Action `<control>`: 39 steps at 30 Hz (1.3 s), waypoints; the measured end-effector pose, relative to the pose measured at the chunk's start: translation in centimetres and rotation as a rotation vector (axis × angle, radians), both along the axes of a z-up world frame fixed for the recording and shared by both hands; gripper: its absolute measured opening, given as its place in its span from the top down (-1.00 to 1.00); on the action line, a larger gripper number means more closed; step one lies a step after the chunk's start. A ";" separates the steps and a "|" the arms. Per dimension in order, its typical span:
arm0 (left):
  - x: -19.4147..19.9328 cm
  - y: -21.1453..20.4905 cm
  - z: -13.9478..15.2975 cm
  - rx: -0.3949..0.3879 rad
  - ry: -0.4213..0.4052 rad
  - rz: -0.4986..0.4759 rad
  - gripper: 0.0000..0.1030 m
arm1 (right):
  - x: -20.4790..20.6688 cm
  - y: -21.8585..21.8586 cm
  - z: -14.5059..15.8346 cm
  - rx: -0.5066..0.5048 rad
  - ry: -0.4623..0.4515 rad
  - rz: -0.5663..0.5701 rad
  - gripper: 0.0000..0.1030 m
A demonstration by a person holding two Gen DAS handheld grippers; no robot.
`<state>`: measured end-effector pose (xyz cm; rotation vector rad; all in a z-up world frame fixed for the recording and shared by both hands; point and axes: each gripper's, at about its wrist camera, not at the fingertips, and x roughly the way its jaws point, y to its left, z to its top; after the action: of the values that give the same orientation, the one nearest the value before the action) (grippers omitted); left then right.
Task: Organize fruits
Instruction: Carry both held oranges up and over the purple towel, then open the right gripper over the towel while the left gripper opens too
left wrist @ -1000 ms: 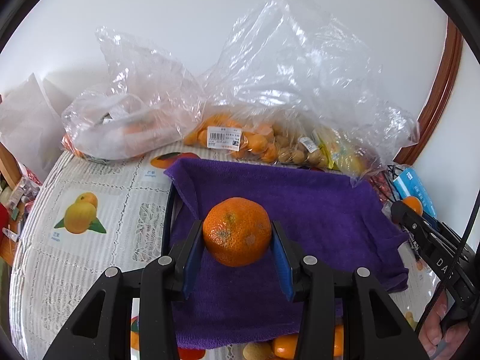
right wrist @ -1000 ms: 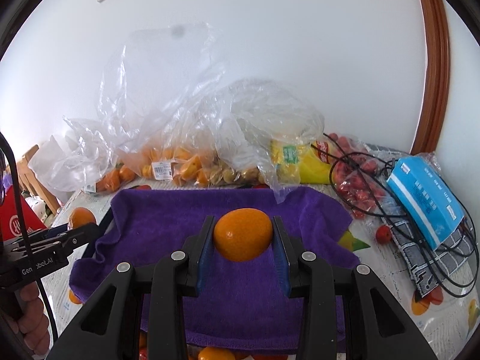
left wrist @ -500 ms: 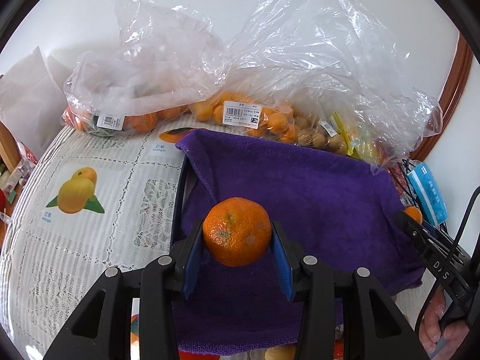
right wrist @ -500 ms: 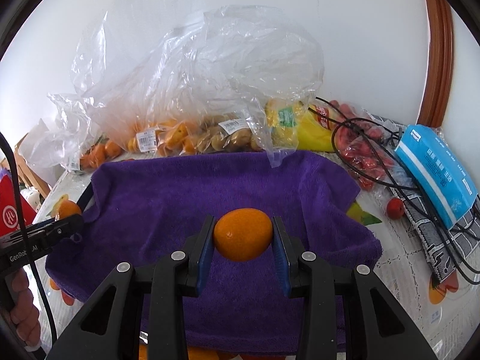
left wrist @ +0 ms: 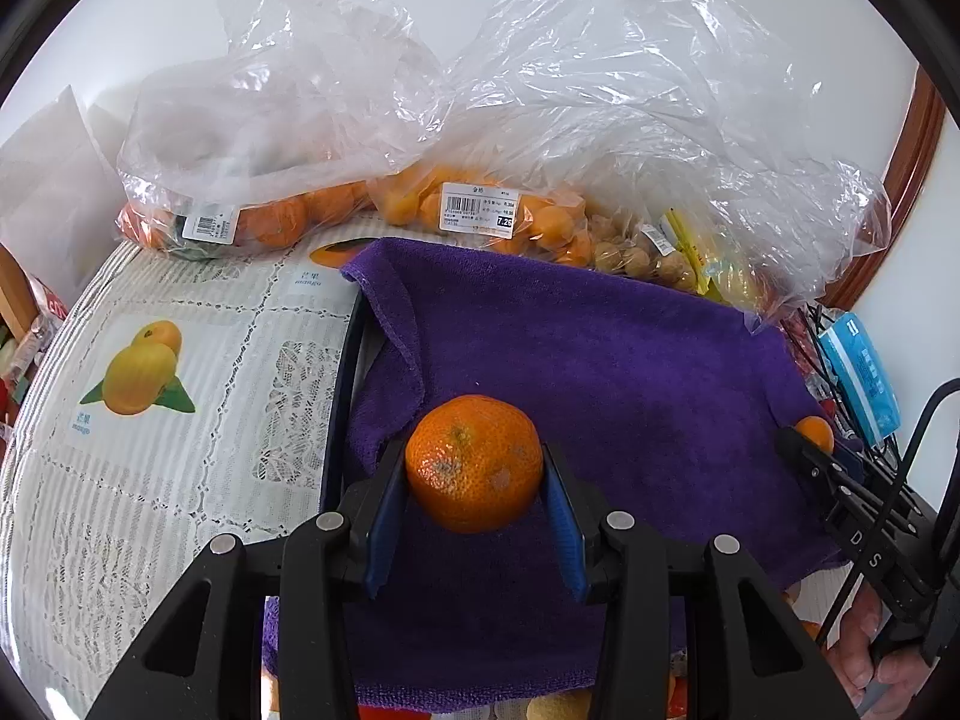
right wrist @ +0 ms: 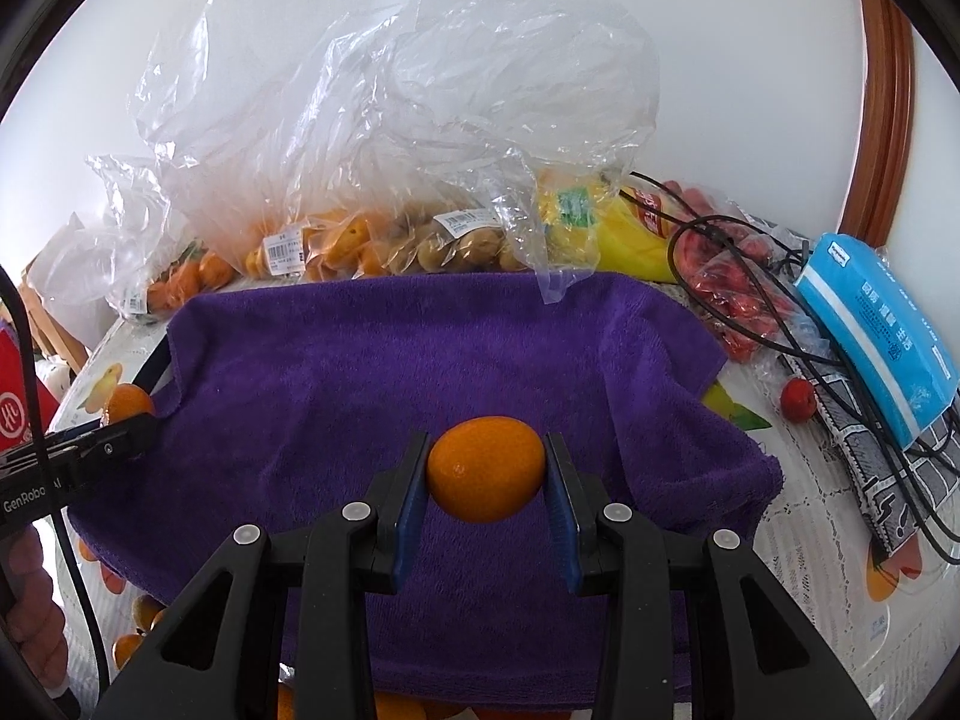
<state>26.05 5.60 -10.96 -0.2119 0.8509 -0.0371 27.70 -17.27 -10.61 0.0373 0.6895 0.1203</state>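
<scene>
My left gripper (left wrist: 474, 483) is shut on a rough-skinned mandarin (left wrist: 474, 462) and holds it over the left part of a purple towel (left wrist: 600, 372). My right gripper (right wrist: 486, 483) is shut on a smooth small orange (right wrist: 486, 468) over the towel's (right wrist: 390, 372) front middle. The right gripper also shows at the right edge of the left wrist view (left wrist: 807, 438), the left gripper at the left edge of the right wrist view (right wrist: 129, 420). The towel covers a dark tray (left wrist: 342, 384).
Clear plastic bags of mandarins (left wrist: 270, 216), kumquats (left wrist: 480, 210) and brownish fruits (right wrist: 456, 246) line the back by the wall. Bananas (right wrist: 624, 234), red fruits (right wrist: 726, 282), black cables and a blue tissue pack (right wrist: 876, 330) lie at the right. Loose oranges (right wrist: 138, 630) sit by the near edge.
Both grippers have moved forward and lower over the towel, still holding their fruits. The bags at the back look closer.
</scene>
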 end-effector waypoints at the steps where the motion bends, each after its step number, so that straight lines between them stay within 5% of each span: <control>1: 0.0 0.0 0.0 -0.002 0.002 0.002 0.20 | 0.1 0.0 -0.1 -0.002 0.003 0.001 0.29; 39: 0.7 -1.0 -1.5 0.051 0.073 -0.032 0.20 | 0.8 0.3 -0.9 -0.044 0.067 0.005 0.29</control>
<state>26.73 4.62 -12.49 -0.1520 0.9266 -0.0375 28.46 -16.99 -11.46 -0.0024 0.7589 0.1095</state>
